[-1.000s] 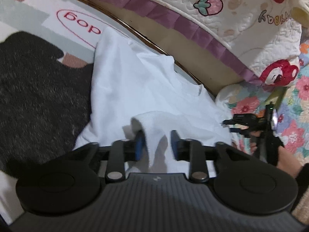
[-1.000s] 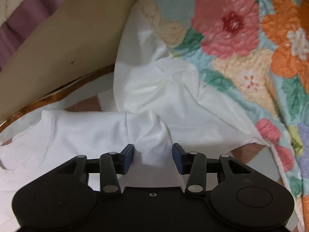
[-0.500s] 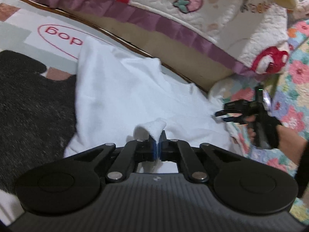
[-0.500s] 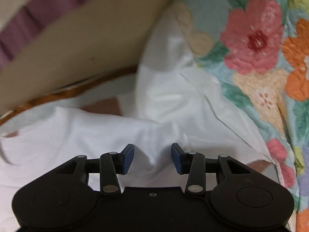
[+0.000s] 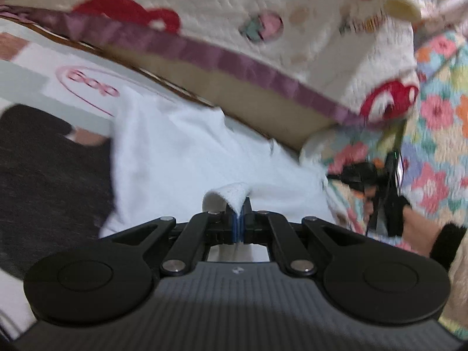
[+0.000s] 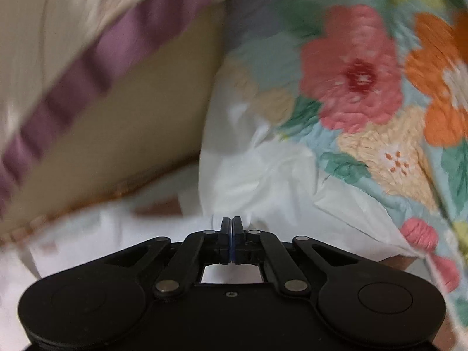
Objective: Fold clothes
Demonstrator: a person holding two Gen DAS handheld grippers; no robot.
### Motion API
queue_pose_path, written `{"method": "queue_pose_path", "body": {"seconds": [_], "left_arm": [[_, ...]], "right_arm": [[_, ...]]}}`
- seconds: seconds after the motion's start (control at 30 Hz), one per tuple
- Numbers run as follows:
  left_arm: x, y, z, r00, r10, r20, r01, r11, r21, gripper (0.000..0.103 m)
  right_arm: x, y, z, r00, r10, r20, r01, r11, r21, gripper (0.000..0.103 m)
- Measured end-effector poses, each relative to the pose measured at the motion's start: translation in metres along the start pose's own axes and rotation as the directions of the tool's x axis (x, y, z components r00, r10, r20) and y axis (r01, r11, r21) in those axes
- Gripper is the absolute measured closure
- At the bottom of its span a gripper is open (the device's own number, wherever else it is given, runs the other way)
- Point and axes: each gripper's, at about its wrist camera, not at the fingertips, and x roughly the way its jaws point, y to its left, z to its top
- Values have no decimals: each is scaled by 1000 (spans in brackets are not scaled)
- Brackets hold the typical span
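right gripper (image 6: pixel 231 234) went from apart to clamped on white t-shirt (image 5: pixel 175 152) | left gripper (image 5: pixel 239 219) stays pinching a raised fold, frame centre | floral quilt (image 6: pixel 365 82) upper right

Left gripper (image 5: pixel 240 222) and right gripper (image 6: pixel 231 234) both have their jaws pressed fully together.

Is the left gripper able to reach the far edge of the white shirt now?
Probably not yet: the left gripper is shut on a near fold of the shirt, though nothing lies on the cloth between.
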Motion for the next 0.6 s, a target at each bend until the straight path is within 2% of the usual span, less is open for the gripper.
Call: {"method": "queue_pose_path", "body": {"seconds": [0.07,0.17,0.23,0.3,0.33,0.37,0.4,0.47,0.53,0.6], "left_arm": [[-4,9,3,999,41,13,-41,999,-6,101],[2,22,3,999,9,-40,-11,999,-38,101],[7,22,2,996,-30,-78,26,999,-42,101],[13,14,-2,994,-22,-109,21,1000,-3,101],[15,11,-4,992,-21,-125,22,1000,4,101],[16,10,-7,991,-22,-135,22,1000,2,101],[15,10,-8,991,-19,-135,19,1000,-2,101],[13,10,-9,991,-12,-132,11,1000,-10,101],[5,11,-5,995,-30,-96,28,999,-21,101],[-4,18,0,991,-116,-72,110,991,-79,101]], "right_arm": [[-1,-6,2,1000,-14,11,14,1000,3,103],[-3,-4,-1,999,49,-12,-49,998,-34,102],[-3,6,-4,996,75,-37,-78,994,-80,93],[-3,18,-8,994,94,-59,-101,987,-126,92],[-2,23,-9,993,94,-66,-102,985,-139,88],[0,27,-10,994,87,-73,-97,984,-149,78],[2,31,-12,994,81,-80,-93,983,-160,73],[7,38,-15,993,65,-102,-84,977,-196,71],[12,40,-19,994,21,-104,-45,970,-240,70],[15,40,-23,995,-27,-91,1,960,-280,70]]}}
